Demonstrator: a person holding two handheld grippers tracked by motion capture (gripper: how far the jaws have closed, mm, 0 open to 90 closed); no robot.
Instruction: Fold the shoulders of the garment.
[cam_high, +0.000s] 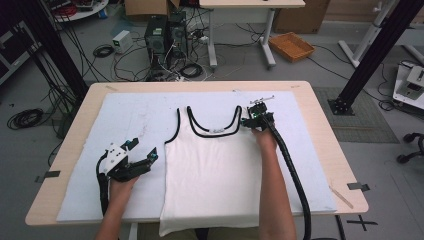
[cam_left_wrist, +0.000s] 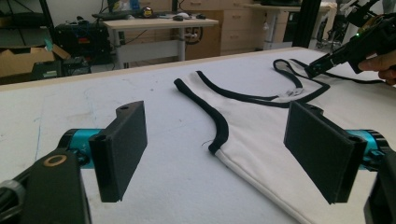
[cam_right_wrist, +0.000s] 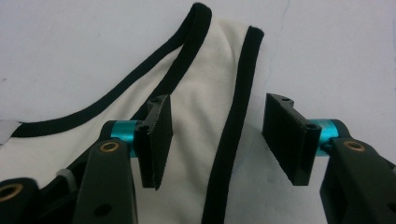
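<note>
We see one white tank top (cam_high: 210, 175) flat on the table (cam_high: 320, 135), its straps at the far end. Our right gripper (cam_right_wrist: 217, 140) is right over the right strap (cam_right_wrist: 236, 93), jaws half wide on each side, not pinching. Our left gripper (cam_left_wrist: 224, 154) waits wide open, left of the top.
</note>
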